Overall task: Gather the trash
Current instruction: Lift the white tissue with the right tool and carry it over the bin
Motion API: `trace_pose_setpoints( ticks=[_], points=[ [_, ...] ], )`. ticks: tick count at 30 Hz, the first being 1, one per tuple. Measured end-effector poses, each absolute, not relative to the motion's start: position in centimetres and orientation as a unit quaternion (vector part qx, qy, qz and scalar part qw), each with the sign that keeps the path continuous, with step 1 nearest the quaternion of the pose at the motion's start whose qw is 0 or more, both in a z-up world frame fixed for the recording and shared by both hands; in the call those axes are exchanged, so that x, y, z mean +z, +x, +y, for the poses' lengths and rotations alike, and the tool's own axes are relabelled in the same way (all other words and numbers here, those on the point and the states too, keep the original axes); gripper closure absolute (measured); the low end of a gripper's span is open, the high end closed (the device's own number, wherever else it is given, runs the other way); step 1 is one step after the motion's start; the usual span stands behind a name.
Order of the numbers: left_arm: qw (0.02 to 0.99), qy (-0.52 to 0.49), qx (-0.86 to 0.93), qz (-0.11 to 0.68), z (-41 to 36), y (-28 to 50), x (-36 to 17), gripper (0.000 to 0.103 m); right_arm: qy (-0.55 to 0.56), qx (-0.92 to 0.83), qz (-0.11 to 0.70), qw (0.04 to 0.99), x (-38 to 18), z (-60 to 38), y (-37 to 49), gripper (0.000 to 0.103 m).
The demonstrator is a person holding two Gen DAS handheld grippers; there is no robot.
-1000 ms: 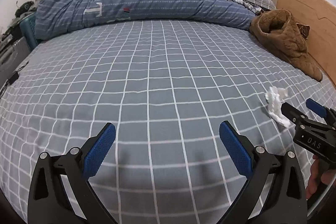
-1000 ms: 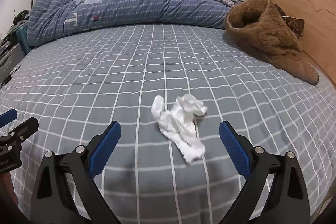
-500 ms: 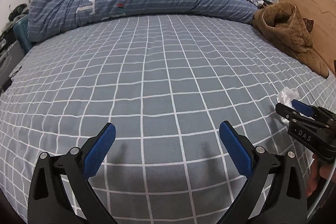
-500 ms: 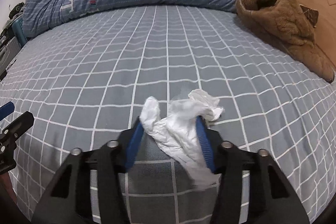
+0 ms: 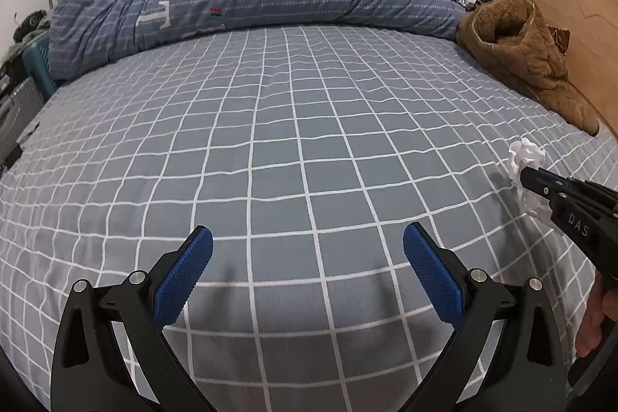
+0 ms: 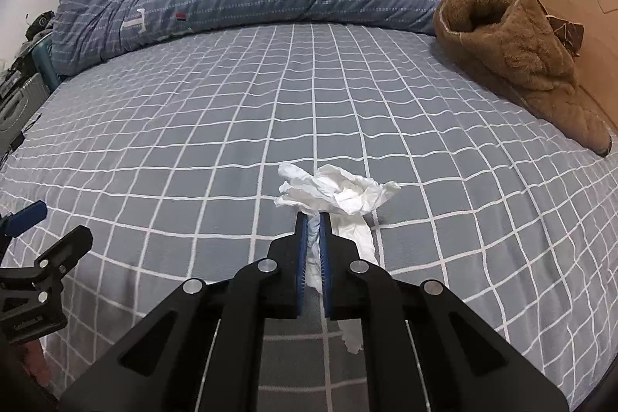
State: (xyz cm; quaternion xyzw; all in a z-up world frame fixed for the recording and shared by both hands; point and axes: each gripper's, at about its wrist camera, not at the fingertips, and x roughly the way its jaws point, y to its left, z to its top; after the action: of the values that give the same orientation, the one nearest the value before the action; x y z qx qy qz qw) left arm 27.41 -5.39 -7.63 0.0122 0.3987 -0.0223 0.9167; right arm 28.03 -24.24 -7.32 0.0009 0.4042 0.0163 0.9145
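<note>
Right claw (image 6: 313,219) is clamped on the crumpled white tissue (image 6: 340,192), blue pads pressed together with a strip of paper pinched between them. The tissue sits at the near right part of the bed (image 6: 231,126), on the grey checked sheet; its bunched top fans out past the fingertips and a loose tail hangs beside and under the claw. Whether the tail touches the sheet, can't tell.

Left claw (image 5: 307,257) has its pads wide apart, nothing between them, hovering over bare sheet well apart from the tissue.

Step in hand, as I judge it: secure the pinch and lift the tissue off.
- Keep the squeeze firm; thin paper slips or tears if tugged.
- Lift straight up first so the tail clears the sheet, then carry.
- Check that no sheet fabric is caught in the pinch.
- Keep clear of the brown fleece garment (image 6: 517,45) on the right.

No bin is visible in either view; the drop-off place is unknown.
</note>
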Motion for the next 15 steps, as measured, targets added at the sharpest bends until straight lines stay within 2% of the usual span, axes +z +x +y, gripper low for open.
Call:
trace_pose_setpoints(
  ticks=[15],
  points=[
    [0.926, 0.036, -0.041, 0.373, -6.0, 22.0, -5.0, 0.006, -0.006, 0.019, 0.396, 0.918, -5.6, -22.9, 22.3, 0.097]
  ],
)
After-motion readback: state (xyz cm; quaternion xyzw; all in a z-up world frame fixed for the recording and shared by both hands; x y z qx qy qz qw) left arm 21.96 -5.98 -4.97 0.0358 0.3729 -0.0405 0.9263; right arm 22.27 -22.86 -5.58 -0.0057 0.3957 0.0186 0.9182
